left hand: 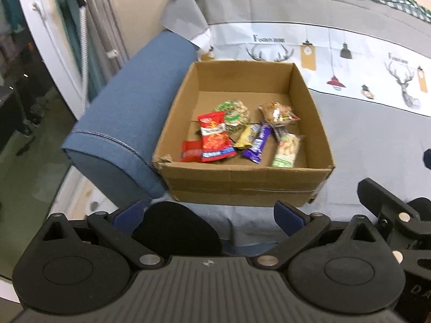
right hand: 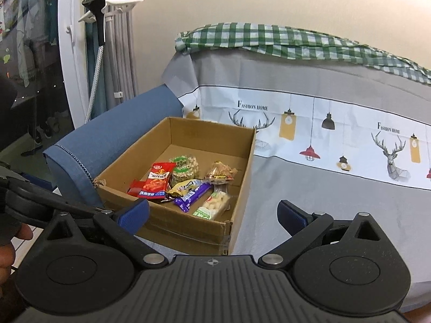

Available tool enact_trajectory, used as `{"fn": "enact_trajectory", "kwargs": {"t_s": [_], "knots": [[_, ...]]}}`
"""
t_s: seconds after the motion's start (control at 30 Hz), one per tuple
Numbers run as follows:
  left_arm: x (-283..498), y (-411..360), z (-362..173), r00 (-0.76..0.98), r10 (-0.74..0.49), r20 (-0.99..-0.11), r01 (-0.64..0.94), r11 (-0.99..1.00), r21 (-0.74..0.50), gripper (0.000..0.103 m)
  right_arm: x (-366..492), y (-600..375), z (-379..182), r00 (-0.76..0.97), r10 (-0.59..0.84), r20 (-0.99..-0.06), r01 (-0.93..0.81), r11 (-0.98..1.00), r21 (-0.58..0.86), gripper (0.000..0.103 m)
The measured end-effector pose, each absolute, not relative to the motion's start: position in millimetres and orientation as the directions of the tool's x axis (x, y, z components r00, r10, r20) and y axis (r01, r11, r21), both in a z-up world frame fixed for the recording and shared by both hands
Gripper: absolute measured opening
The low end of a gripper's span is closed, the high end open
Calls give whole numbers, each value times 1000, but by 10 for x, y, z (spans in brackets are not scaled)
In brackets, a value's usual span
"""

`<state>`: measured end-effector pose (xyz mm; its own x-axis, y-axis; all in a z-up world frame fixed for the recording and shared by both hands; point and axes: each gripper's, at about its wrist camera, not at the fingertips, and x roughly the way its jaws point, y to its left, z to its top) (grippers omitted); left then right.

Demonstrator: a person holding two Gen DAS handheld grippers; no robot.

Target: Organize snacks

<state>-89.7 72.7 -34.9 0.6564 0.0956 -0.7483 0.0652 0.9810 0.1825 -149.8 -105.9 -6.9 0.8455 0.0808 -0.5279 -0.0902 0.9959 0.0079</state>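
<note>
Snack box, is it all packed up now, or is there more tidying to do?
It looks nearly packed. The cardboard box on the sofa already holds the snacks: a red packet, a purple bar, a green-labelled pack and others. Nothing is in hand: the left gripper and right gripper are both open and empty. No loose snacks show outside the box, so little seems left.

Small red packet (left hand: 190, 150) lies partly hidden under the larger red packet (left hand: 215, 137); its print is illegible. A dark wrapper (left hand: 278, 132) beneath the clear bag (left hand: 278, 113) cannot be identified. Cardboard box (right hand: 188, 231): near wall partly covered by the right tongs' blue pad (right hand: 134, 212).
</note>
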Motion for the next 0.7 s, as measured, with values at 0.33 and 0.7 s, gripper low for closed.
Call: {"fn": "enact_trajectory", "kwargs": {"t_s": [0.33,0.7], "knots": [[-982,858,-285,669,62,-741,52,990,129,103,-1576,-1007,-43,860,78,-504,-100,995,-16,102],[-989,833,-288,674,76,-734,54,987,151,103,-1586,-984,-50,862,74,-502,-100,995,-24,102]]}}
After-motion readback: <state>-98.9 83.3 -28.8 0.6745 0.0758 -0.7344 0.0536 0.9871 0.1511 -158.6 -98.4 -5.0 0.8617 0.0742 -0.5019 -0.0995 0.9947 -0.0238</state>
